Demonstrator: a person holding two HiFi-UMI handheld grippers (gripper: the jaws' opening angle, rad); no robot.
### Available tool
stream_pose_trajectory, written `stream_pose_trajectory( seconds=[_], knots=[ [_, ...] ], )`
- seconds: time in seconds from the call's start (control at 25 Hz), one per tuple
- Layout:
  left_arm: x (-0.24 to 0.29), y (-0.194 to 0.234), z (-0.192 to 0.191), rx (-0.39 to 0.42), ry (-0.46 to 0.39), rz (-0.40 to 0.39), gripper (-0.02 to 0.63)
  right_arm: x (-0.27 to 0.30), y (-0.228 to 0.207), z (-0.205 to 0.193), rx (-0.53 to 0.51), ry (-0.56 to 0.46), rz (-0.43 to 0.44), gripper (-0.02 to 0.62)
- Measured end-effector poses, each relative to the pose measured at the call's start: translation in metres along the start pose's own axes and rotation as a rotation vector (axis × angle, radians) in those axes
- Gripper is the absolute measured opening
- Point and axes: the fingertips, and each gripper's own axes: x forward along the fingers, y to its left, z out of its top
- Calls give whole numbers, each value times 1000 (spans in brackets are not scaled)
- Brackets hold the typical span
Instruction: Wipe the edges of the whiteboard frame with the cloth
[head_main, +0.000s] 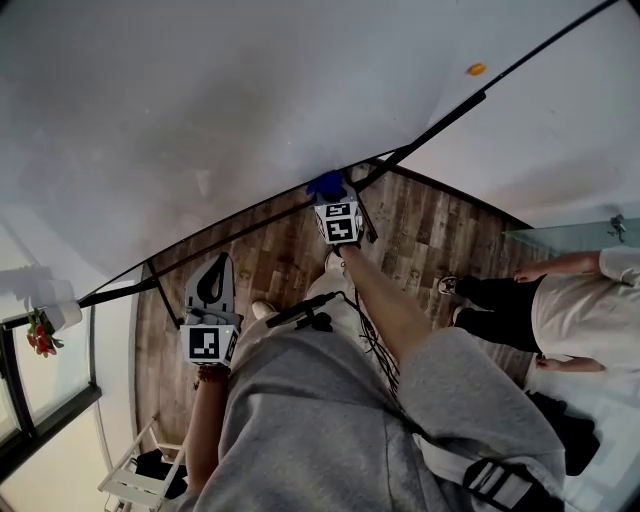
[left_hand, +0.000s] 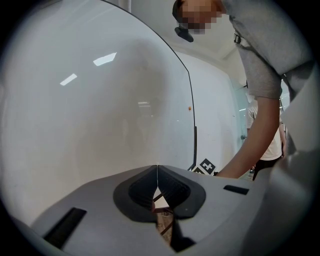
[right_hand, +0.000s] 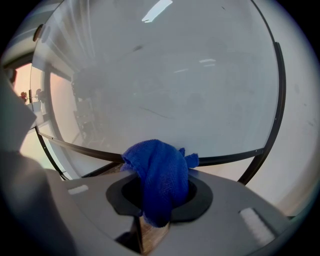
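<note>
The right gripper (right_hand: 159, 195) has its jaws clamped on a bunched blue cloth (right_hand: 161, 172), a nubby woven fabric that spills over and ahead of the jaws. Just beyond it runs the thin black frame (right_hand: 232, 159), and past that the whiteboard (right_hand: 165, 75), a broad glossy white sheet. The frame's corner bends upward to the right of the jaws, with bare wall past it. Whether the cloth presses on the frame is hard to make out. The left gripper (left_hand: 157, 186) has its jaws pressed together on nothing, with the board ahead and apart. Wood-plank floor (head_main: 440, 235) lies below both
</note>
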Motion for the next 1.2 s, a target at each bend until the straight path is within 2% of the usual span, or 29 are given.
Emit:
stream_pose_trajectory(
  seconds=[0.48, 0.6, 0.84, 0.96, 1.2],
  knots=[
    [-24, 22, -7, -4, -4, 6, 9, 2, 31, 1, 34, -21, 2, 104],
    [-32, 25, -7, 4, 16, -2, 9, 3, 31, 0, 68, -32, -1, 104],
    [-54, 32, -15, 42, 52, -16, 9, 3, 37, -1, 50, -37, 7, 104],
    [-66, 42, -22, 20, 22, 7, 9, 5, 41, -1, 74, -33, 2, 104],
    [-68, 44, -29, 18, 48, 53, 9, 7, 42, -4, 84, -7, 41, 104]
  ],
)
